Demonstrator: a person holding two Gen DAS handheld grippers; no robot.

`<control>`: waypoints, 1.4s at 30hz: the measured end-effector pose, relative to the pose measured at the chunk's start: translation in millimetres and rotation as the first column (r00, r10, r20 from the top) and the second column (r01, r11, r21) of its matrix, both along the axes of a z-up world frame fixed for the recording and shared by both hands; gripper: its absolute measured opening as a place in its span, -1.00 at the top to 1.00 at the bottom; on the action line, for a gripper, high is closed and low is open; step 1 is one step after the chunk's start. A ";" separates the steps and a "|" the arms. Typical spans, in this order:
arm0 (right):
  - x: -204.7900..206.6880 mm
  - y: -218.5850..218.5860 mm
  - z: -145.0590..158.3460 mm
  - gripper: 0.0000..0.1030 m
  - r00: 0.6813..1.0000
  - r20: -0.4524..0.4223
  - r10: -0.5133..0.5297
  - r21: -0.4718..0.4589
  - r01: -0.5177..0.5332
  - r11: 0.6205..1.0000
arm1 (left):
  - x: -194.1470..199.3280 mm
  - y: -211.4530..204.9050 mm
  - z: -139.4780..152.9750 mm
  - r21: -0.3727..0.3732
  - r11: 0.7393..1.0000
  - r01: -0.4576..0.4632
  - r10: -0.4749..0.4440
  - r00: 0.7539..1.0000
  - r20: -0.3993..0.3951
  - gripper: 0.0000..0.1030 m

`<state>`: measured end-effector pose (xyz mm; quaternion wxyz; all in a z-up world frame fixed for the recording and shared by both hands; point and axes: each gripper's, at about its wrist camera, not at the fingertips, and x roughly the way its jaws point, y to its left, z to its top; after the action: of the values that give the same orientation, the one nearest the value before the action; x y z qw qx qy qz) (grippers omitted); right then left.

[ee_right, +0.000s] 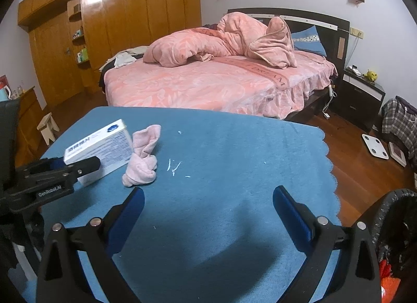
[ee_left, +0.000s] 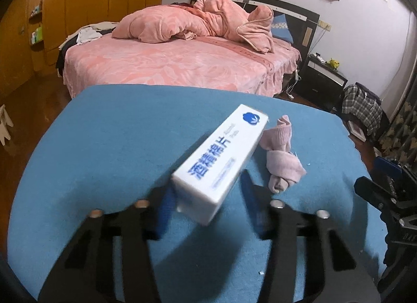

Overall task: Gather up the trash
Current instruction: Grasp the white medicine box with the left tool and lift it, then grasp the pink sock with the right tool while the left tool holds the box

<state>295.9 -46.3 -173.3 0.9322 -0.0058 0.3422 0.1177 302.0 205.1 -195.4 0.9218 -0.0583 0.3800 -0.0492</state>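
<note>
Two grippers over a blue cloth-covered table (ee_right: 234, 141), bedroom behind. Pink bed (ee_right: 208, 84) w/ heaped quilt, wooden wardrobe (ee_right: 117, 16) at back left, dark nightstand (ee_right: 362, 94) by bed's right side.

Black mesh bin (ee_right: 391, 214) at table's right edge, near right gripper; something orange-red inside.

Right gripper (ee_right: 208, 209): fingers spread wide, nothing between, blue pads over bare cloth.

Left gripper (ee_left: 206, 198): blurred in its own view. White box w/ blue print (ee_left: 221, 157) sits between the fingers, near end tilted up off the cloth. Right wrist view shows a black finger (ee_right: 86, 164) across the box side. Can't tell if pads actually press it or just flank it.

Pink rolled sock (ee_right: 143, 159) just beside box, on its right, lying on cloth.

Few white scraps (ee_right: 173, 166) on cloth right of sock, smaller flecks further out.
</note>
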 end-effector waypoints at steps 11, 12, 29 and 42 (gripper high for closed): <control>-1.0 9.1 -5.5 -0.88 1.000 -0.012 0.017 0.005 -0.017 1.000 | -25.6 -9.0 8.6 0.011 0.994 -0.104 0.104 0.994 0.046 -0.14; -0.9 9.7 -5.0 -0.88 1.000 -0.011 0.017 0.005 -0.017 1.000 | -23.2 -8.1 8.4 -0.003 0.995 -0.103 0.103 0.994 0.044 -0.19; 20.4 41.8 -7.0 -0.82 0.997 -0.030 0.073 0.022 -0.073 0.997 | -27.5 10.3 9.1 0.047 0.982 -0.181 0.178 0.982 0.059 0.45; 44.9 80.8 -29.7 0.06 0.977 -0.139 0.161 0.030 -0.159 0.987 | -27.5 23.0 0.9 0.030 0.980 -0.196 0.195 0.981 0.014 0.45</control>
<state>340.7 34.6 -203.0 0.8931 -0.0164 0.4047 0.1956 274.5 228.1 -194.5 0.9251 -0.0805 0.3682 0.0473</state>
